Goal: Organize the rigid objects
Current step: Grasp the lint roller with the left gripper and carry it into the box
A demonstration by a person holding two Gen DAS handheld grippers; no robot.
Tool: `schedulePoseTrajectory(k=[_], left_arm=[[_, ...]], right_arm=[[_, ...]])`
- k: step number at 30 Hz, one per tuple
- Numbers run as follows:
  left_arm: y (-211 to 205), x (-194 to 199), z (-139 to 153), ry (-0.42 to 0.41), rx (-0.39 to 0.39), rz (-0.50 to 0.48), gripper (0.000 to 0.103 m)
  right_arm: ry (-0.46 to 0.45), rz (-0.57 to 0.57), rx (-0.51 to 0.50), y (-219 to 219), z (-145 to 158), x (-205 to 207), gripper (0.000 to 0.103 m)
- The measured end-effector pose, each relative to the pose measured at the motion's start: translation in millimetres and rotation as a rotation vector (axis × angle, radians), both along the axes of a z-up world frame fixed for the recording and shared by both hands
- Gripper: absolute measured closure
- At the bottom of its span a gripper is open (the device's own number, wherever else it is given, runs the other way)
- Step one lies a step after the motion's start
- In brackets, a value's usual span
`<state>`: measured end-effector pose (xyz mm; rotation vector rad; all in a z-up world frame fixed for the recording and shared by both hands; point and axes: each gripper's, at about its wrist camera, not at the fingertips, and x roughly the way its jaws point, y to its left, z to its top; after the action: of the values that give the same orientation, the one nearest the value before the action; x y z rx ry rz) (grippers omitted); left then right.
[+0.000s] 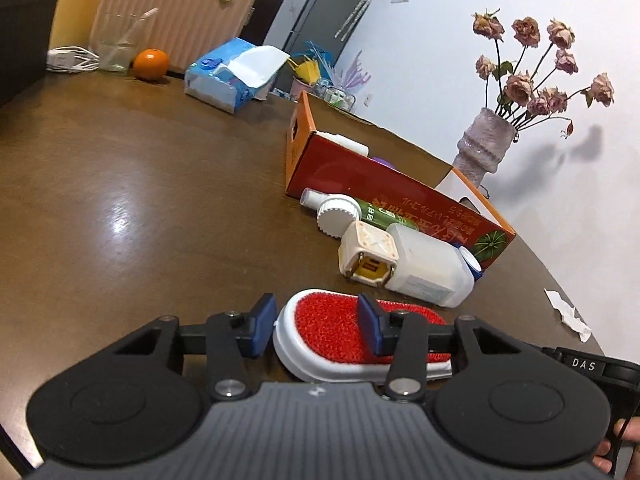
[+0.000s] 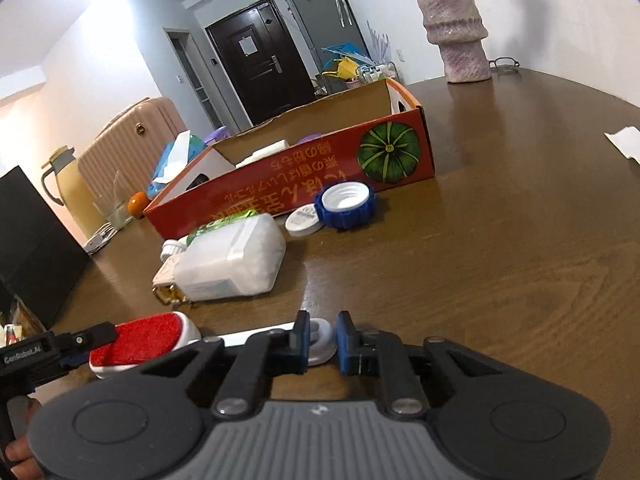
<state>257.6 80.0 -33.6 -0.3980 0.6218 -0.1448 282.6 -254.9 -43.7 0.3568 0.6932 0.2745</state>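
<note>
The left tool [image 1: 316,330] is closing around the red head of a brush [image 1: 340,332] lying on the worktop [image 1: 140,200], while the right tool [image 2: 323,340] is pinching its white handle end [image 2: 320,340]. This looks like the pick-up step; next, both need lifting together toward the orange box [image 2: 300,188] beyond the bottles [image 2: 232,264].

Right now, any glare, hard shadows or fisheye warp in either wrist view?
Left wrist view: bright glare patch on the table; the vase and dried flowers cast a soft dark shadow on the white wall; the horizon tilts and the frame corners go dark. Right wrist view: window glare washes out the upper left, sheen streaks the tabletop, and the table edge bows strongly.
</note>
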Motion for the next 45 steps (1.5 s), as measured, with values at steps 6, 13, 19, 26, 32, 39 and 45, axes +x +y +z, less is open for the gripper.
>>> schedulePoseTrajectory(k=[6, 13, 19, 26, 32, 39, 45], left_arm=[[-6.1, -39.4, 16.2, -0.068, 0.019, 0.033, 0.059], [-16.3, -84.1, 51.2, -0.193, 0.041, 0.033, 0.059], [-26.7, -116.2, 70.4, -0.254, 0.057, 0.029, 0.059], [-34.7, -132.1, 87.9, -0.310, 0.073, 0.022, 0.059], [-36.2, -125.1, 87.8, -0.314, 0.076, 0.025, 0.059], [-37.6, -86.5, 85.9, -0.290, 0.088, 0.033, 0.059], [-35.3, -34.5, 99.6, -0.291, 0.082, 0.030, 0.061]], right_arm=[[-0.058, -0.010, -0.011, 1.9, 16.6, -34.3, 0.088], [-0.170, -0.015, 0.011, -8.4, 45.9, -81.3, 0.088], [-0.239, -0.042, 0.024, -14.0, 61.2, -117.4, 0.088], [-0.288, -0.059, 0.032, -19.4, 74.4, -140.5, 0.088], [-0.284, -0.066, 0.033, -19.2, 72.4, -136.9, 0.088], [-0.259, -0.083, 0.009, -12.7, 67.5, -100.1, 0.088], [-0.262, -0.088, 0.018, -11.4, 74.5, -51.4, 0.088]])
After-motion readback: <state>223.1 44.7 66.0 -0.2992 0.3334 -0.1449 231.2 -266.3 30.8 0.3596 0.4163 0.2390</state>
